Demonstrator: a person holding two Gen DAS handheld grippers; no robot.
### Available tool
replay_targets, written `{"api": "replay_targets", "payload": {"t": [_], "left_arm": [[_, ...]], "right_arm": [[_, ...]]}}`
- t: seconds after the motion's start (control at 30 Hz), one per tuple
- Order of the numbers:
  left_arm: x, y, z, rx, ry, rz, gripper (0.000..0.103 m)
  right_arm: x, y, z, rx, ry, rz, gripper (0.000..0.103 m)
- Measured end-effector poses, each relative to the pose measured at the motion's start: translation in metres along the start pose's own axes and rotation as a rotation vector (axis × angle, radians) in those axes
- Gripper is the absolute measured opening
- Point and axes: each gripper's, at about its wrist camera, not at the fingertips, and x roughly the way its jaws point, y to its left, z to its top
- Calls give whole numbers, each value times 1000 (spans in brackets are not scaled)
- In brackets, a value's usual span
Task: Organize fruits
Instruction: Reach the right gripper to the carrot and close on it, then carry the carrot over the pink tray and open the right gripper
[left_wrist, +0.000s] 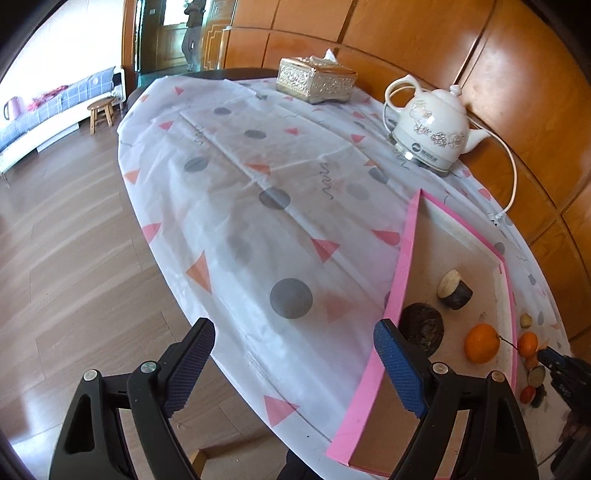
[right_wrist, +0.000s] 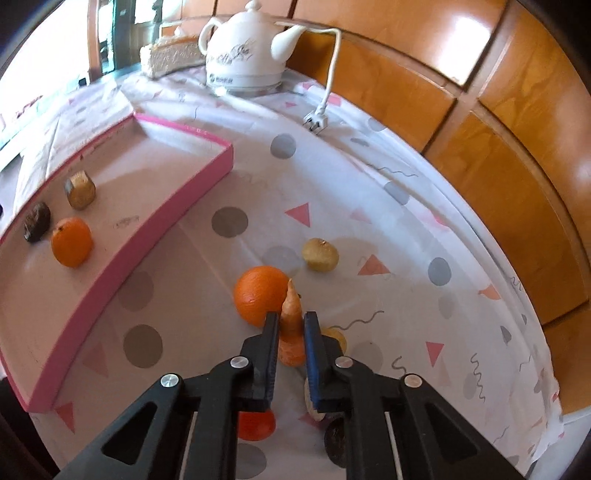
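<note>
Left wrist view: left claw (left_wrist: 293, 363) spread wide, blue-padded fingers (left_wrist: 400, 369) apart with nothing between, hovering over the near edge of the round worktop (left_wrist: 236, 206) draped in a white cloth printed with grey dots and pink triangles. Shallow pink-rimmed cardboard tray (left_wrist: 402, 258) to the right, holding a dark brown wrinkled round fruit (left_wrist: 422, 328) nearest the left rim, a short brown cut log-shaped piece (left_wrist: 454, 290) farther in, and a round orange (left_wrist: 481, 343) toward the right rim. Beyond the tray's right rim, more small fruits on the cloth, among them a second orange (left_wrist: 527, 344), with the right claw (left_wrist: 550, 360) reaching in there. Far side: white ceramic electric kettle with floral print (left_wrist: 432, 129) and a gold embossed tissue box (left_wrist: 316, 79).

Right wrist view: right claw (right_wrist: 291, 325) closed narrowly around a small pale-orange tapered carrot-like piece (right_wrist: 291, 314), tip pointing away, lifted or not cannot be told. Second orange (right_wrist: 260, 293) just behind and left of it, a yellowish-tan round fruit (right_wrist: 320, 254) farther right, apart. Red-orange round fruit (right_wrist: 256, 424) and other small pieces partly hidden beneath the fingers (right_wrist: 271, 332). Tray (right_wrist: 177, 206) to the left with the same three items: log piece (right_wrist: 80, 190), dark fruit (right_wrist: 37, 221), orange (right_wrist: 71, 242). Kettle (right_wrist: 247, 51) at the far edge, its white plug (right_wrist: 317, 122) lying on the cloth
</note>
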Motion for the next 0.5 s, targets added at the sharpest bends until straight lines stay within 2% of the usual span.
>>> {"api": "replay_targets", "payload": {"t": [0.27, 0.5], "left_arm": [[1, -2, -3, 2, 8, -9, 88], [-4, 2, -2, -11, -6, -12, 88]], "right_arm": [[-25, 4, -3, 61, -60, 4, 13], [-51, 10, -6, 143, -122, 99, 13]]}}
